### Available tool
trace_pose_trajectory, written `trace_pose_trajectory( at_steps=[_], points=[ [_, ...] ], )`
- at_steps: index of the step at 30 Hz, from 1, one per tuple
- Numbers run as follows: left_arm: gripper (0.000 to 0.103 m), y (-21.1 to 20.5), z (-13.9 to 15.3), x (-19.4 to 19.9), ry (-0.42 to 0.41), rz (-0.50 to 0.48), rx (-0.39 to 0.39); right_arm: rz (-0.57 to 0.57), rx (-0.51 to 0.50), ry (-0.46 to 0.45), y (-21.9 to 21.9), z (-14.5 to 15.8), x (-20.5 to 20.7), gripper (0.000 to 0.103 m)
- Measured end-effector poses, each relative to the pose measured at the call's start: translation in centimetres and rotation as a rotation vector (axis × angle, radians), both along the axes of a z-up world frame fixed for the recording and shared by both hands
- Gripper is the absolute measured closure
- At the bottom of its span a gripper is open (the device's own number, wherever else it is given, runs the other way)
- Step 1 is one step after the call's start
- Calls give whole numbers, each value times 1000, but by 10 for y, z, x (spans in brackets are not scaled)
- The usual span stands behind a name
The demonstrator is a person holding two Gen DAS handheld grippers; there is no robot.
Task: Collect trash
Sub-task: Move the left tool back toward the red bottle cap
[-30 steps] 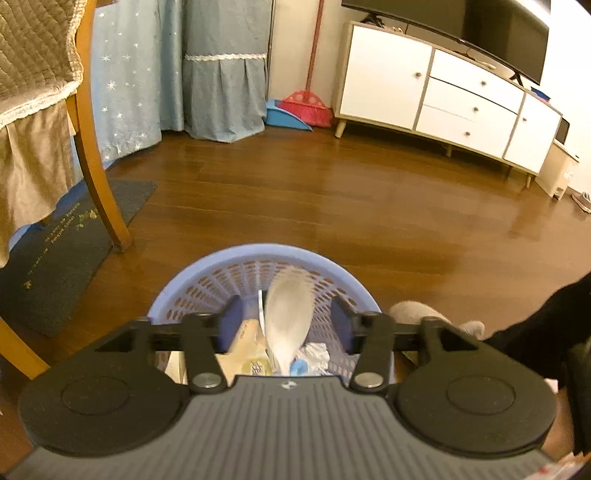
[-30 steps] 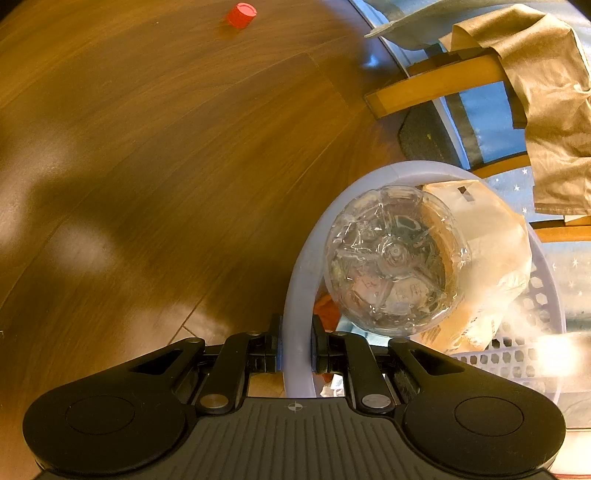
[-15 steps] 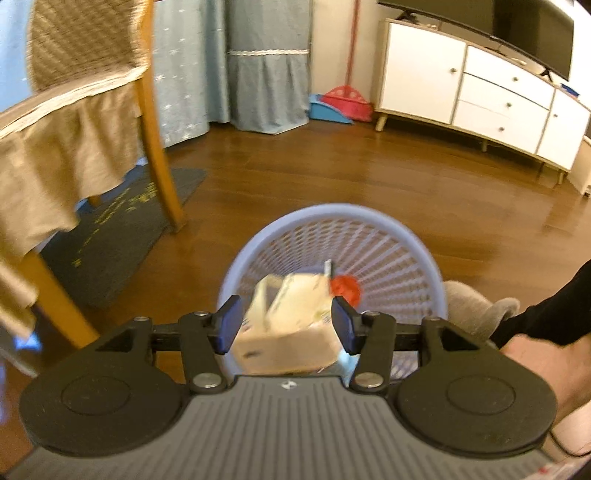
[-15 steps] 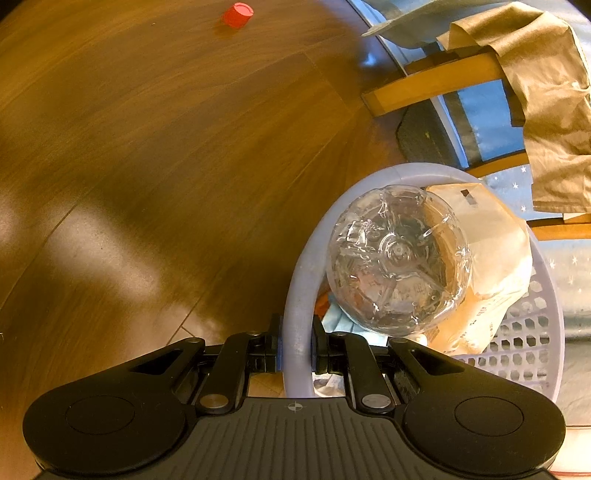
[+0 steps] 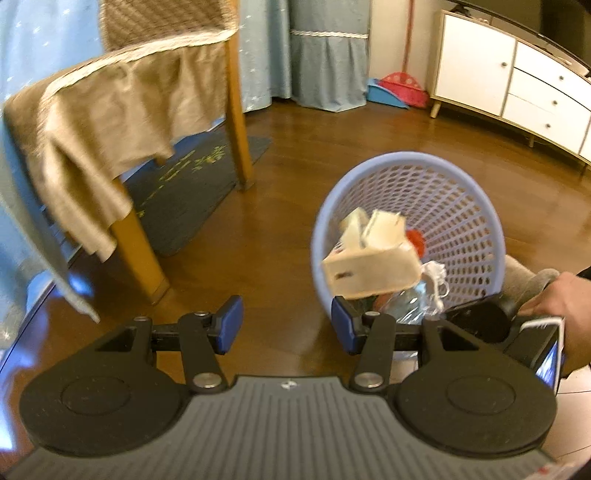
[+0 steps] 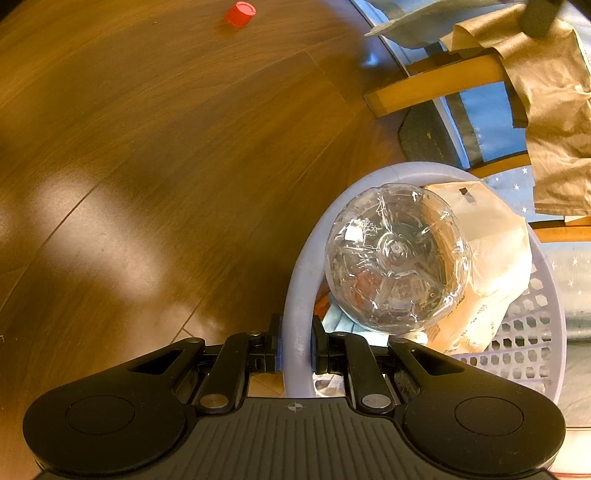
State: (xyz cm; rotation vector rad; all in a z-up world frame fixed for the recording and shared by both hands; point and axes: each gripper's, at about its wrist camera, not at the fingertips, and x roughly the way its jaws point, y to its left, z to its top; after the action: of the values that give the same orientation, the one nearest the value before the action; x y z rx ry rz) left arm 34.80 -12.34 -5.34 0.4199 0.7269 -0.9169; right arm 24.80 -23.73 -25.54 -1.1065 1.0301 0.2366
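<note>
A lavender mesh basket (image 5: pixel 406 159) stands on the wood floor, to the right of my left gripper (image 5: pixel 286 328), which is open and empty over bare floor. In the basket lie a beige carton (image 5: pixel 369 264), a clear plastic bottle (image 6: pixel 397 254), a red scrap (image 5: pixel 416 238) and white tissue (image 5: pixel 436 275). My right gripper (image 6: pixel 297 347) is shut on the basket's near rim (image 6: pixel 295 291), one finger inside and one outside. In the left wrist view, that gripper (image 5: pixel 480 321) and the person's hand (image 5: pixel 554 301) show at the basket's right side. A red bottle cap (image 6: pixel 240 13) lies on the floor far ahead.
A wooden chair draped with beige cloth (image 5: pixel 92 129) stands close on the left, with a dark mat (image 5: pixel 192 184) under it. A white cabinet (image 5: pixel 517 85) and a red and blue dustpan set (image 5: pixel 399 86) line the far wall. Blue curtains (image 5: pixel 328 55) hang behind.
My left gripper has swung left, away from above the basket, so the basket slid from the middle to the right of its view. The right gripper has kept its grip and place.
</note>
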Motion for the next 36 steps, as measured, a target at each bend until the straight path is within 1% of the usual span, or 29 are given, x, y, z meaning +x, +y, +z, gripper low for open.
trace_pose_trajectory(
  at_steps=[11,20,22,24,36],
  points=[
    [55,51,-20,10,-7,80,57,0,-5,-2,1,-3,0,93],
    [52,92,-41,14,-1,138,130,-9,1,-8,3,-2,3,93],
    [50,100,-46,15,0,147,139,-11,2,-9,4,-2,4,93],
    [48,106,-52,18,-2,157,148,-15,4,-10,6,-2,6,93],
    [47,132,-99,34,26,238,211,-24,7,-13,13,-1,15,93]
  ],
)
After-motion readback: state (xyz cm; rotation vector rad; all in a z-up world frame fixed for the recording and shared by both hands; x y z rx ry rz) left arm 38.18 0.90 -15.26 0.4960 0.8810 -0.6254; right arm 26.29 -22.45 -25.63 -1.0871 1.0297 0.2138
